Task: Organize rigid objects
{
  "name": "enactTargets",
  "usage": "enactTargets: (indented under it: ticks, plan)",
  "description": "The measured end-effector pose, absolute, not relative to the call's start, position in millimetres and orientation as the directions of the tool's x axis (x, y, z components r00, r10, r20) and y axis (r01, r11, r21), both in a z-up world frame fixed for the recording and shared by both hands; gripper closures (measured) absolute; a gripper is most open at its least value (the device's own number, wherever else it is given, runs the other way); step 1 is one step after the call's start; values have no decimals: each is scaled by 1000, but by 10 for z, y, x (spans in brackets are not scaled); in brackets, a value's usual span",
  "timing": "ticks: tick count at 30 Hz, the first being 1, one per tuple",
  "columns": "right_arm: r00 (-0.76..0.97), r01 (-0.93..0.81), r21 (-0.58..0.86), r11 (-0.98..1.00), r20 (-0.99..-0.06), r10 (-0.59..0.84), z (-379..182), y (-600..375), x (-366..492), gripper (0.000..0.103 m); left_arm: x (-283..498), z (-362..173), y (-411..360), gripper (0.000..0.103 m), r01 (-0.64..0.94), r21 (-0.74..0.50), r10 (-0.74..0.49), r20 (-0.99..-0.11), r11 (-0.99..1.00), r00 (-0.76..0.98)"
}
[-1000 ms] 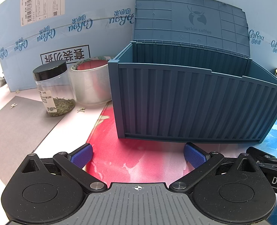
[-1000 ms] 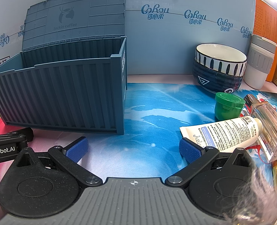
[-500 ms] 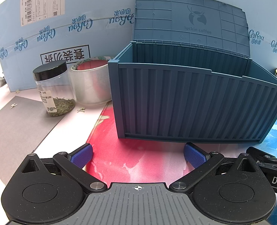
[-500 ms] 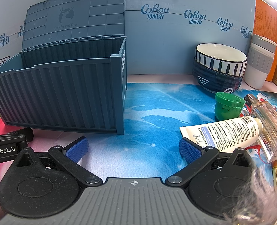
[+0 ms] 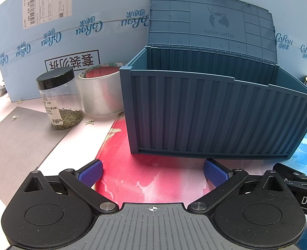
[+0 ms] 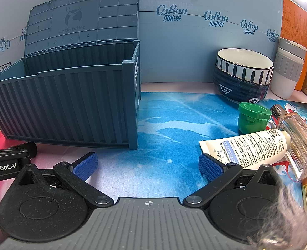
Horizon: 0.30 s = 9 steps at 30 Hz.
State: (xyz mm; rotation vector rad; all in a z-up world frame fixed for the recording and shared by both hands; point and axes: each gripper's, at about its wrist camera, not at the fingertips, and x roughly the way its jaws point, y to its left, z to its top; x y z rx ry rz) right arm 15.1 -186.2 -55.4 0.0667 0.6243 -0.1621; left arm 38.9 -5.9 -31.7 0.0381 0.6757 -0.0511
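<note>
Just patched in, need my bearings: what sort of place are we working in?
Probably a staged tabletop for data collection, not a real home: a cardboard backdrop behind a desk mat, with a storage crate and mixed household items such as stacked bowls.

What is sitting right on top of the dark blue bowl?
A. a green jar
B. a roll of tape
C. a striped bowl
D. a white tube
C: the striped bowl is nested in the dark blue bowl, while the green jar and white tube rest on the mat in front, and the tape is on the other side of the box.
</note>
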Motion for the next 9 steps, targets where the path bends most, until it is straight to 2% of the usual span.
enactTargets:
  ticks: [9]
  plan:
    - [799,171,13,985,-587,-131,-553,-1863,150,0,389,-320,-58,0,60,20,-34,-626,998,779]
